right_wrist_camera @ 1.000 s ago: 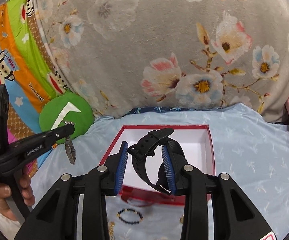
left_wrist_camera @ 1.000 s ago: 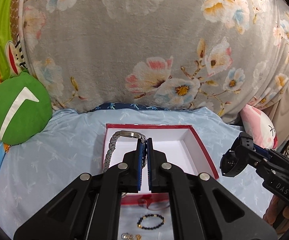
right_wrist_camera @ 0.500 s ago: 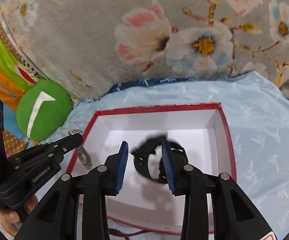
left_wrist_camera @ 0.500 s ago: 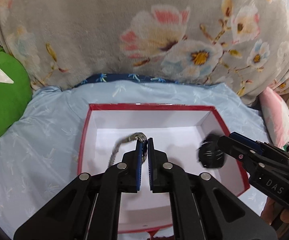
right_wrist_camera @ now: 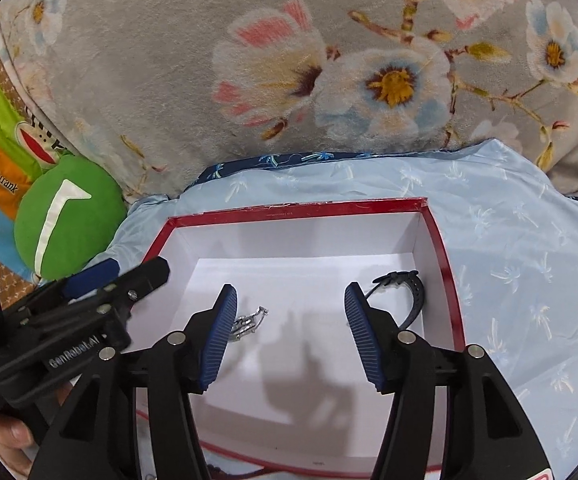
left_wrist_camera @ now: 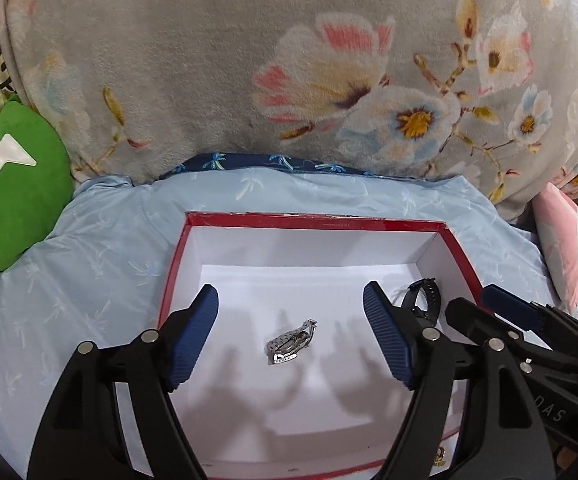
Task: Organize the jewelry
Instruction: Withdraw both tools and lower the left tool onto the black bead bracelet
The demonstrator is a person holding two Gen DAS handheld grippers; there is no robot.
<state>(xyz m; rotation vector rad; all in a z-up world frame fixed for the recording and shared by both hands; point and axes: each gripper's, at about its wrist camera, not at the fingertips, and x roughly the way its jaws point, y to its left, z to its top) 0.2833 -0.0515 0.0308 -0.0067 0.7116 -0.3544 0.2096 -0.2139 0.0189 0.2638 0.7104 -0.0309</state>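
Observation:
A red box (left_wrist_camera: 313, 222) with a white inside lies on the bed. A silver metal watch (left_wrist_camera: 291, 344) rests loose on its floor. My left gripper (left_wrist_camera: 291, 308) hangs over it, jaws opening, and its pads touch nothing. A black strap watch (right_wrist_camera: 409, 292) lies free by the box's right wall, just outside my right gripper (right_wrist_camera: 291, 300). Its jaws are opening too, with nothing between them. In the right wrist view the silver watch (right_wrist_camera: 249, 322) peeks out behind one blue pad (right_wrist_camera: 219, 336). The left gripper (right_wrist_camera: 137, 270) reaches in from the left. The right gripper (left_wrist_camera: 473, 300) shows at the right of the left wrist view.
The box sits on a light blue sheet (right_wrist_camera: 509, 240). A grey floral blanket (left_wrist_camera: 289, 80) rises behind it. A green round cushion (left_wrist_camera: 5, 188) lies to the left, a pink one (left_wrist_camera: 565, 240) to the right. A hand (right_wrist_camera: 9, 440) holds the left gripper's handle.
Both grippers came down into the box and opened. The silver watch left the left jaws and the black watch left the right jaws; both now lie on the box floor.

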